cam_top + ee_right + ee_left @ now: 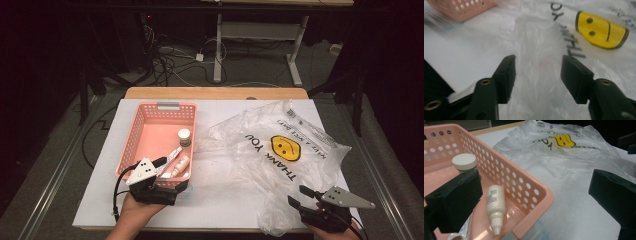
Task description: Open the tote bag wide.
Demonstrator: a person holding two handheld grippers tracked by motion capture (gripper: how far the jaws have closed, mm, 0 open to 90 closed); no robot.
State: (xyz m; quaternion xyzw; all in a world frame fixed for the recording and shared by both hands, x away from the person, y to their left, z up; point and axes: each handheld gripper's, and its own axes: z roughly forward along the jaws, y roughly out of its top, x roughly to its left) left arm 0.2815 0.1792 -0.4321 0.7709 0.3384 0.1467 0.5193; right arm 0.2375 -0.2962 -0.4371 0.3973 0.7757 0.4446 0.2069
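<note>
Both tools (159,167) (299,196) low, jaws agape.

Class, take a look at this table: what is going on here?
A person holds a hand-held gripper in each hand. The left hand-held gripper, jaws open, sits at the near end of the pink perforated plastic basket, which holds a small white dropper bottle, a white-capped jar and a tube. The right hand-held gripper, also open, hovers over the crumpled clear plastic bag with a yellow smiley face.

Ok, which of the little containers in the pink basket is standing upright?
The small jar with the white lid, farthest from the left tongs. The white dropper bottle and the tube both lie on their sides.
</note>
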